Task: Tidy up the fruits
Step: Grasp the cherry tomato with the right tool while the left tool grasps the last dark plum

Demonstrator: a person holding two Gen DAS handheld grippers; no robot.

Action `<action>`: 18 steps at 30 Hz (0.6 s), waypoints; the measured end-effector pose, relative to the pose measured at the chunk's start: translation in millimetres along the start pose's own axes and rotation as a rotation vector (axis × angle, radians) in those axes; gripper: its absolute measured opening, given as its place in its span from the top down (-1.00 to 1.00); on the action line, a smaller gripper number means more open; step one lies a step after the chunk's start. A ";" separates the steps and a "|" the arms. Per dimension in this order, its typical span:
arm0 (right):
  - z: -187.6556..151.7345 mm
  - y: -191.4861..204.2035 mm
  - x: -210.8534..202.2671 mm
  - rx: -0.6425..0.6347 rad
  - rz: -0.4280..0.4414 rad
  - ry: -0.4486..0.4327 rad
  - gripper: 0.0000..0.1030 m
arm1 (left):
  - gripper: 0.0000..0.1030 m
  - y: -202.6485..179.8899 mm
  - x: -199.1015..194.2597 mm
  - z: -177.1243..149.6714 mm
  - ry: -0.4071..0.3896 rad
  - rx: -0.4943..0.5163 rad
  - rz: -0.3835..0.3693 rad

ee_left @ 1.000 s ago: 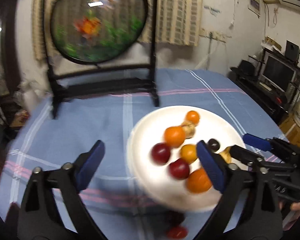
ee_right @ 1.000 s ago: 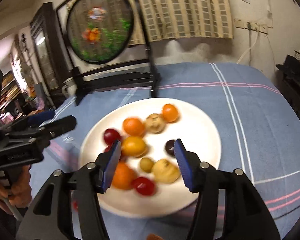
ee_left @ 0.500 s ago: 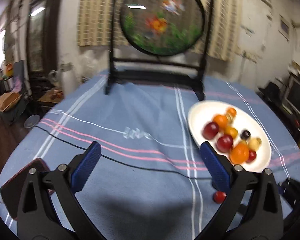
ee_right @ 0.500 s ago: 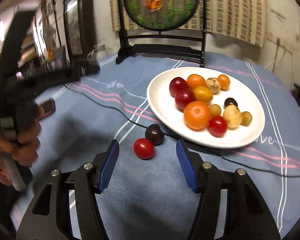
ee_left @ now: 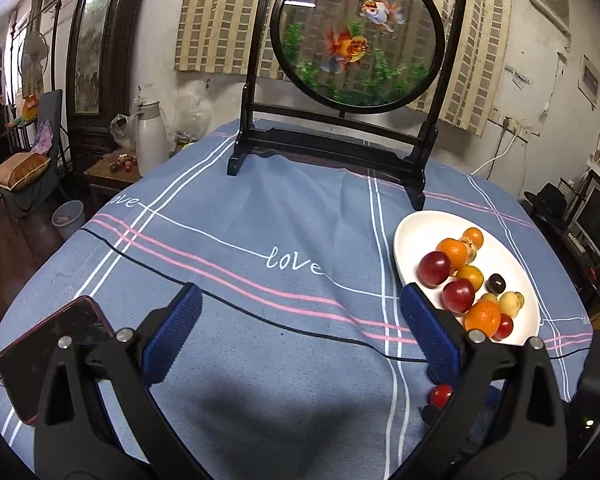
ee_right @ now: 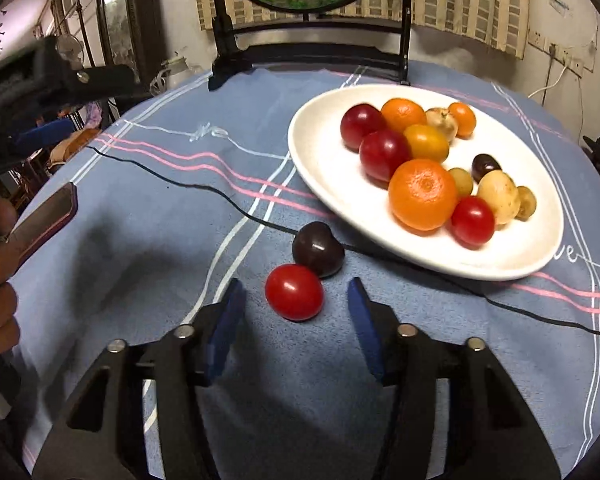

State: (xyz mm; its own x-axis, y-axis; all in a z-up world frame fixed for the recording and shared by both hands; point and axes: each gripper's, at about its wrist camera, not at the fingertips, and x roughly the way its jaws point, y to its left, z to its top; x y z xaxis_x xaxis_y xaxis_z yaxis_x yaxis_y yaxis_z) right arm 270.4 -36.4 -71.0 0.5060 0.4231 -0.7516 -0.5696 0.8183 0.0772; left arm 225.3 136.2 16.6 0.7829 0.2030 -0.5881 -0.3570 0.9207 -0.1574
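A white plate (ee_right: 328, 176) holds several fruits: red plums, oranges, small yellow and dark ones. It also shows at the right of the left wrist view (ee_left: 408, 236). On the blue cloth in front of the plate lie a red cherry tomato (ee_right: 294, 292) and a dark plum (ee_right: 318, 249), touching. My right gripper (ee_right: 296, 316) is open, its blue pads on either side of the tomato, just short of it. My left gripper (ee_left: 296, 332) is open and empty over bare cloth left of the plate. The tomato (ee_left: 441, 395) peeks beside its right finger.
A black-framed round goldfish screen (ee_left: 356, 32) stands at the table's far side. A thin black cable (ee_right: 204, 188) runs across the cloth and under the plate's front. A dark red phone (ee_left: 48, 352) lies at the left edge. A white thermos (ee_left: 150, 136) stands beyond the table.
Both grippers have pulled back from over the plate and swung left. The right gripper has come down close to the tomato and dark plum on the cloth.
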 end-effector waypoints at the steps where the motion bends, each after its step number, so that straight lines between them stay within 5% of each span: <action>1: 0.1 0.4 2.7 0.002 0.004 0.010 0.07 | -0.96 0.7 0.1 0.0 0.002 -0.005 -0.002; 8: 1.0 3.3 8.0 0.002 -0.004 0.014 0.11 | -0.96 4.0 -0.2 0.5 0.003 -0.031 -0.016; 18: -0.9 -3.4 2.9 0.032 0.014 0.011 0.42 | -0.96 3.8 6.5 -2.4 0.039 -0.039 -0.033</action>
State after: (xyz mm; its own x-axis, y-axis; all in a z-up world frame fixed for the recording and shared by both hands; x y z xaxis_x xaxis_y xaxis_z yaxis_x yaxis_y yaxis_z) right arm 273.3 -38.4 -74.0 0.4908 0.4308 -0.7573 -0.5554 0.8244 0.1090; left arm 227.8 140.2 10.4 0.7744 0.1586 -0.6125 -0.3511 0.9131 -0.2075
